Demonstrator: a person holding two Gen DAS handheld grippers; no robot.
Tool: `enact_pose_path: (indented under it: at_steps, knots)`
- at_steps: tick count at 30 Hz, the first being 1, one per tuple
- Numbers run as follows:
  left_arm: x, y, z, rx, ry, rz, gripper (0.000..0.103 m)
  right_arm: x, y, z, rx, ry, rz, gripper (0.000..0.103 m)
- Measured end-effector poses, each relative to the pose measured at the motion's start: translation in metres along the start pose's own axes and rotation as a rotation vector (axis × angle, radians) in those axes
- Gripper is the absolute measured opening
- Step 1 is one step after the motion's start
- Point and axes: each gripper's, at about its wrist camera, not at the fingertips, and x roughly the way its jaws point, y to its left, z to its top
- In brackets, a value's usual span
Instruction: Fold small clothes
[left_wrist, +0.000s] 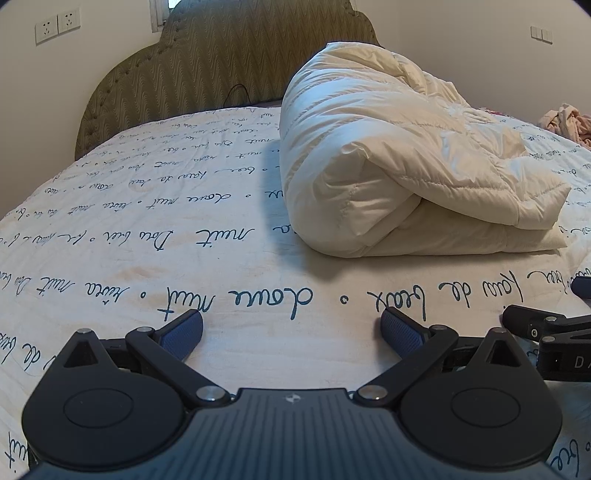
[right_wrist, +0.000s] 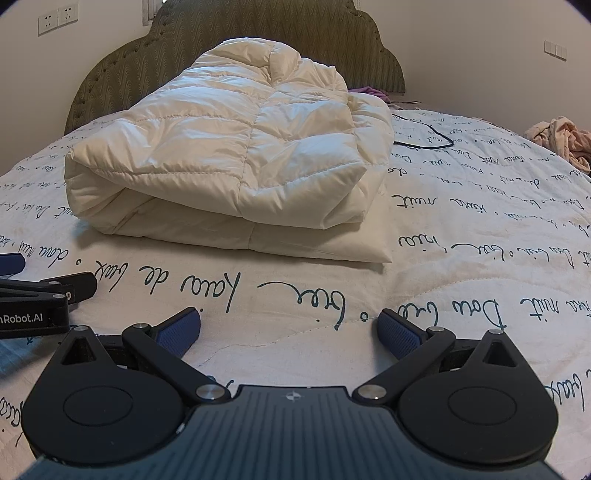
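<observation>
A cream quilted puffer garment (left_wrist: 388, 162) (right_wrist: 236, 155) lies folded in a thick bundle on the bed, ahead of both grippers. My left gripper (left_wrist: 291, 332) rests open low over the sheet, short of the bundle's near left corner, nothing between its blue pads. My right gripper (right_wrist: 288, 328) is also open and empty, just in front of the bundle's near edge. Each gripper shows at the side of the other's view: the right gripper's black arm (left_wrist: 546, 332) and the left gripper's black arm (right_wrist: 44, 295).
The bed sheet (left_wrist: 147, 236) is white with dark handwriting print. A green padded headboard (left_wrist: 207, 70) stands behind. A pink crumpled garment (right_wrist: 561, 138) lies far right, a purple one (right_wrist: 369, 91) near the headboard. A black cable (right_wrist: 424, 138) trails right of the bundle.
</observation>
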Motion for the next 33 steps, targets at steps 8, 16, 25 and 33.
enact_pose_path:
  at_steps: [8, 16, 25, 33]
  knots:
    - [0.0004, 0.0003, 0.0002, -0.005, -0.001, -0.004, 0.103, 0.0002, 0.0000, -0.0001, 0.000, 0.000, 0.000, 0.103]
    - [0.0004, 0.0005, 0.0005, -0.007, -0.001, -0.005, 0.103, 0.0003, -0.0001, -0.0001, 0.000, 0.000, 0.000, 0.103]
    - [0.0006, 0.0000, 0.0005, -0.005, 0.000, -0.004, 0.103, 0.0003, -0.0001, -0.0001, 0.000, 0.000, 0.000, 0.103]
    - [0.0009, -0.0011, 0.0007, -0.005, 0.003, -0.005, 0.103, 0.0002, 0.0000, -0.0003, 0.000, 0.000, 0.000, 0.103]
